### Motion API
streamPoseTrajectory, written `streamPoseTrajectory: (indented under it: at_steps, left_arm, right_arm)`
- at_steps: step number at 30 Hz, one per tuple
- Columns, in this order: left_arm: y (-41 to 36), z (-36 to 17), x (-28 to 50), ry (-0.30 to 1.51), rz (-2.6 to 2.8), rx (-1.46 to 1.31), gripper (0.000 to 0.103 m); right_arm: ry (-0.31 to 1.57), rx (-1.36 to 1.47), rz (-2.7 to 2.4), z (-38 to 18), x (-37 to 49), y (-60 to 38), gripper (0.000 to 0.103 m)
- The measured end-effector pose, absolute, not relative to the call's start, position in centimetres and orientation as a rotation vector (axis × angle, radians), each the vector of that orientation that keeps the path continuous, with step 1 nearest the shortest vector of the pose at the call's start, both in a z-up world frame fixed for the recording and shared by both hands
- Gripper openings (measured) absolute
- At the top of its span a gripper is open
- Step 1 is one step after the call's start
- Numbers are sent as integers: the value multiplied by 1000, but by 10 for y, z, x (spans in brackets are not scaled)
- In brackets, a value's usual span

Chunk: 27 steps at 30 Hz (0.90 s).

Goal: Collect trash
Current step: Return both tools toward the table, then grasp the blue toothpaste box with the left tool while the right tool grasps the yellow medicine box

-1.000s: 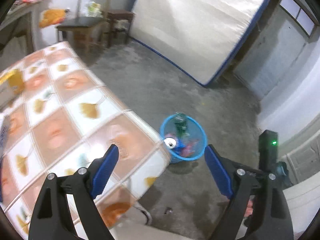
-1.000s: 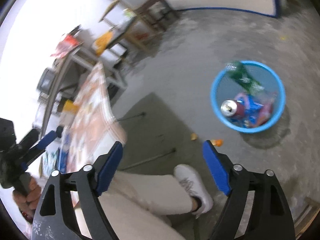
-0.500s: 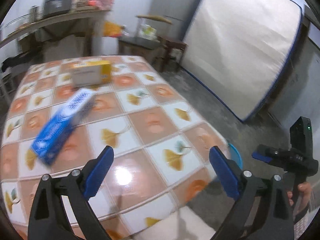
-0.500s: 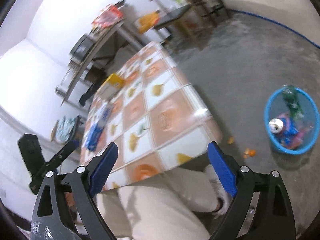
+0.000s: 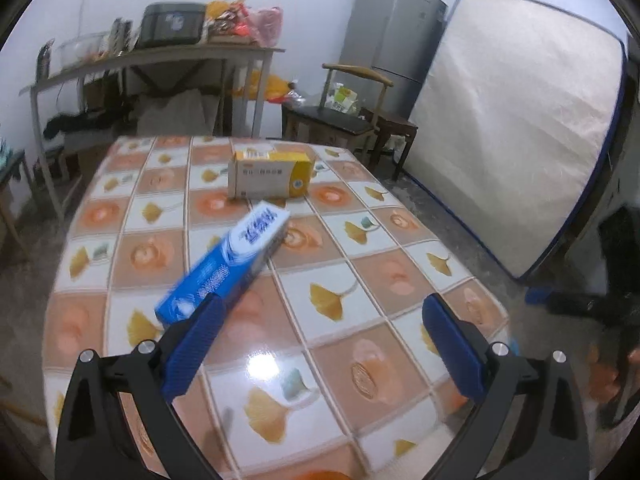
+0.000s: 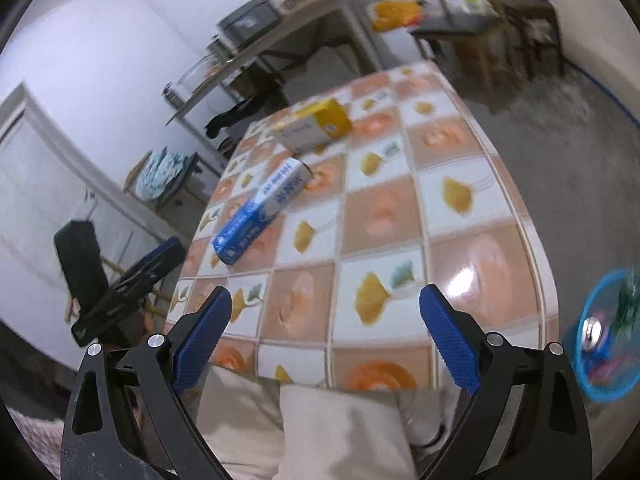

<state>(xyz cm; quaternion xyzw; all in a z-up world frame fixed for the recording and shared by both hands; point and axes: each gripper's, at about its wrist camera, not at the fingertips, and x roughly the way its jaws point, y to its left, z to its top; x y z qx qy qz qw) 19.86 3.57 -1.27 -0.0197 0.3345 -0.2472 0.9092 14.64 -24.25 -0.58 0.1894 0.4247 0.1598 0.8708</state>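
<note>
Both grippers, left (image 5: 320, 320) & right (image 6: 325, 314), fingers spread wide, nothing held. Blue box (image 5: 224, 268) frame centre on bench (image 5: 360, 352), yellow box (image 5: 270, 178) just above. Bin (image 6: 608, 336) lower right.

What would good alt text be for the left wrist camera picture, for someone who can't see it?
An open gripper hovers empty over a table covered in an orange and white leaf-pattern cloth, its blue jaws spread wide. A long blue box lies just ahead near its left jaw, with a yellow and white box farther back. Behind are a chair, a fridge and a leaning mattress.
</note>
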Motion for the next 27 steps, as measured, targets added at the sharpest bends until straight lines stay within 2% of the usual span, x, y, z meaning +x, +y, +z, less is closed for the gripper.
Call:
streamPoseTrajectory:
  at_steps: [7, 14, 18, 27]
  left_arm:
    - [21, -31, 250, 712, -440, 208, 97]
    - [27, -59, 296, 759, -398, 284, 97]
    - [31, -71, 320, 805, -408, 274, 97]
    - [15, -81, 345, 825, -461, 349, 97]
  right_arm:
    - [839, 125, 419, 34, 207, -212, 93]
    - [806, -228, 507, 46, 299, -155, 93]
    - [789, -447, 519, 37, 357, -118, 93]
    - [935, -700, 508, -26, 472, -62, 92]
